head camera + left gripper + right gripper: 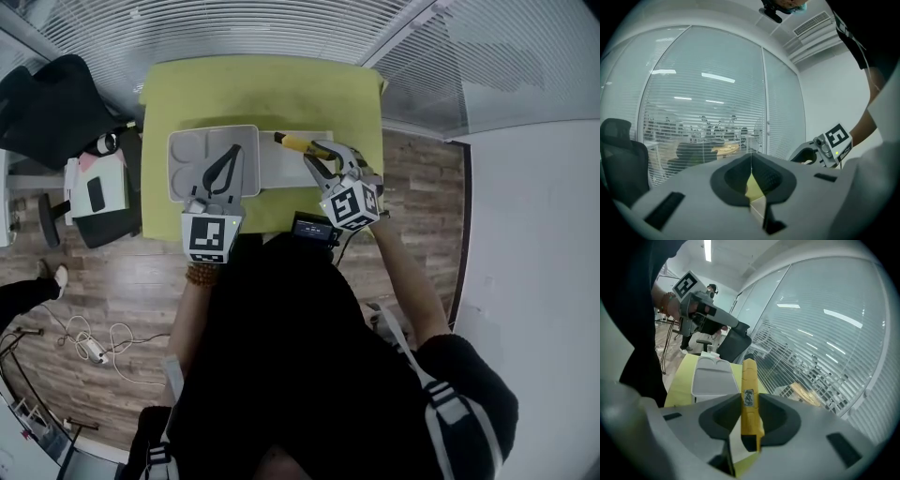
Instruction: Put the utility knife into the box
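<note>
My right gripper (750, 425) is shut on a yellow utility knife (750, 399) that sticks out forward between the jaws. In the head view the knife (298, 143) hangs over a white sheet (295, 159), just right of the grey box (192, 155), with the right gripper (323, 159) behind it. The box (712, 378) lies left of the knife in the right gripper view. My left gripper (221, 174) rests over the box, its jaws closed together with nothing between them (751, 180).
A yellow-green table (262, 94) carries everything. A black office chair (52, 108) and a small side stand (98, 192) are to the left. A dark device (312, 228) sits at the table's near edge. Glass walls with blinds lie beyond the table.
</note>
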`<state>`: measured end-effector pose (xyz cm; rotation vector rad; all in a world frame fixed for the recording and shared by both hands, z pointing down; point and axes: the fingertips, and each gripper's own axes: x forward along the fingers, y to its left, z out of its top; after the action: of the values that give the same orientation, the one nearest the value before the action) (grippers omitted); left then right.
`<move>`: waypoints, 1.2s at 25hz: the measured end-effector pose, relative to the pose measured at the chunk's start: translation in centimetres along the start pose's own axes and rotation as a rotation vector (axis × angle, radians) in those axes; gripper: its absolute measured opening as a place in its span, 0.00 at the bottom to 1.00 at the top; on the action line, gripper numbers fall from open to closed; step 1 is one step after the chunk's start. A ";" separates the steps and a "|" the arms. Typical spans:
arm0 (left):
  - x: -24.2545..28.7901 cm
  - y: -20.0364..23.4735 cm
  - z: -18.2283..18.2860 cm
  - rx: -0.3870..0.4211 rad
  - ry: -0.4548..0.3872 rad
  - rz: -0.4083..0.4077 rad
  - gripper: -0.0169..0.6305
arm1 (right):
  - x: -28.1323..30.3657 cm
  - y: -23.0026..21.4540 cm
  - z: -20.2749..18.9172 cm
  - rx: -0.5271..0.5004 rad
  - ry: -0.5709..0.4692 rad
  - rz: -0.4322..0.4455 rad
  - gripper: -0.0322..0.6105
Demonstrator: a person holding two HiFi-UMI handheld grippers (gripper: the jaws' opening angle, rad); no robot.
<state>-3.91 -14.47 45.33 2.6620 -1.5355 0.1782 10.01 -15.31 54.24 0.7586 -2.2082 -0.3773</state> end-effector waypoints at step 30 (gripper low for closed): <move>1.1 -0.5 -0.9 0.016 0.049 -0.030 0.05 | 4.7 4.8 -6.5 -0.068 0.146 0.181 0.23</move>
<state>-3.03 -15.08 46.39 2.6706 -1.4849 0.2535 10.39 -14.76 63.56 0.5276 -2.0954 -0.2955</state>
